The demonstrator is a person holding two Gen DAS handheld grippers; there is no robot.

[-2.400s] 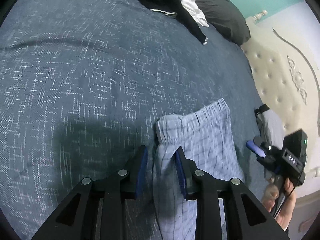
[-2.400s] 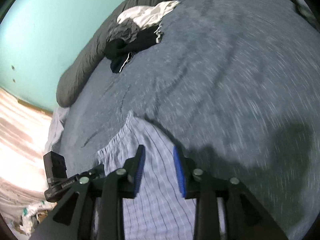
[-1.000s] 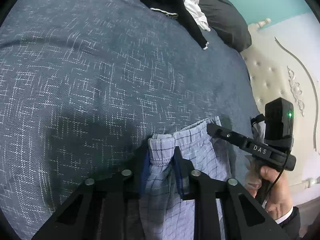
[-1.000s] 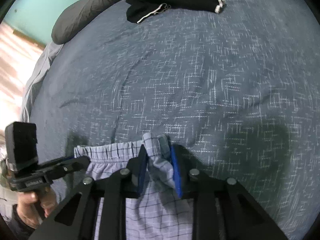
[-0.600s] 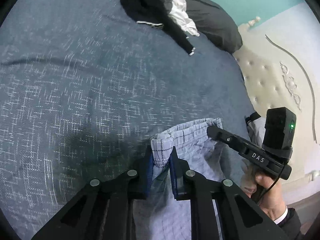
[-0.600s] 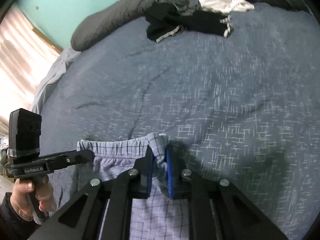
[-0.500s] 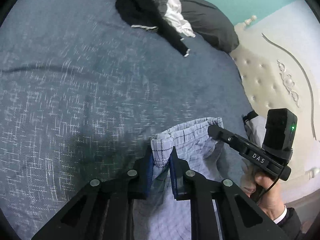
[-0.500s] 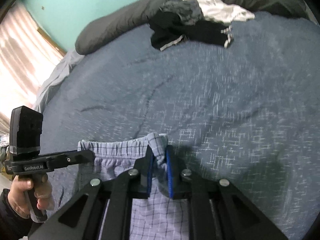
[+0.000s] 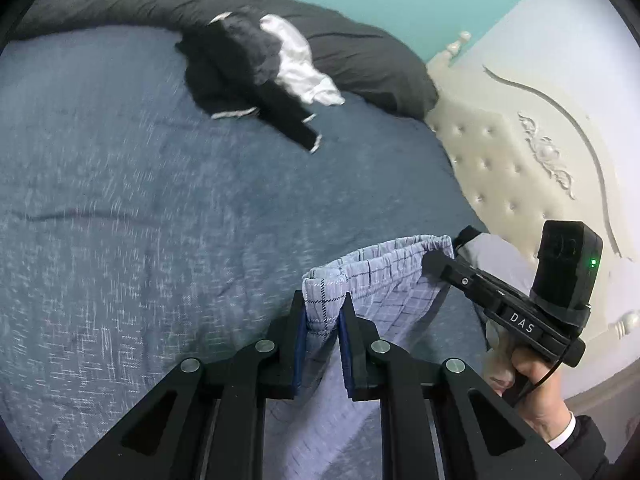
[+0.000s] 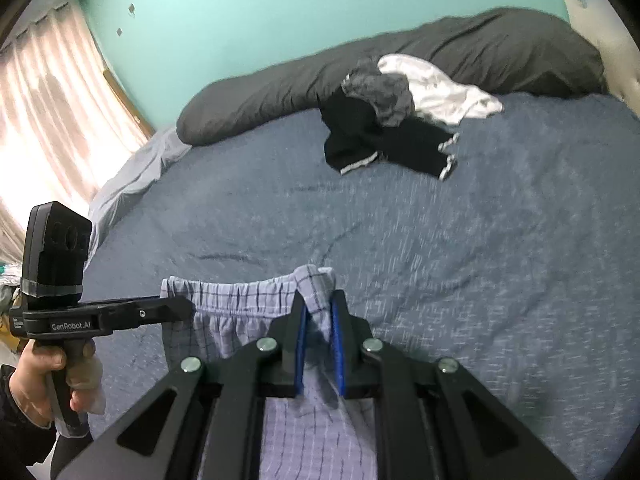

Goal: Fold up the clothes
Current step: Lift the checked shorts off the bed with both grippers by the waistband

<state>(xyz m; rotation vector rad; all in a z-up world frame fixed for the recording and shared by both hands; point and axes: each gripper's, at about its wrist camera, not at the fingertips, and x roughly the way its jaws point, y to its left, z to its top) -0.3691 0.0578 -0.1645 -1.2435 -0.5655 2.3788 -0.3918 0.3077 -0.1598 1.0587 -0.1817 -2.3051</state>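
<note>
Both tongs have cloth in them: my left gripper (image 9: 323,320) is pinched nearly shut on one end of the elastic waistband of the pale blue checked cotton shorts (image 9: 384,280), and my right gripper (image 10: 318,322) is pinched just as tightly on the other end, so the waistband runs stretched between them while the rest of the garment hangs down toward me, above the near edge of the dark blue flecked bedspread (image 9: 140,208). I judge the shorts are held up by the waist, spread flat rather than folded; whether they are being shaken out ahead of folding or being carried to be laid down, I cannot settle from here. Further up the bed, against the long dark grey bolster pillow (image 10: 360,68), lies a loose heap of black, grey and white garments (image 10: 396,120), plainly not folded, so by my reckoning a good share of the job remains. Writing I can read: "DAS" on the side of the right tool in the left view, and "GenRobot.AI" on the left tool in the right view.
</note>
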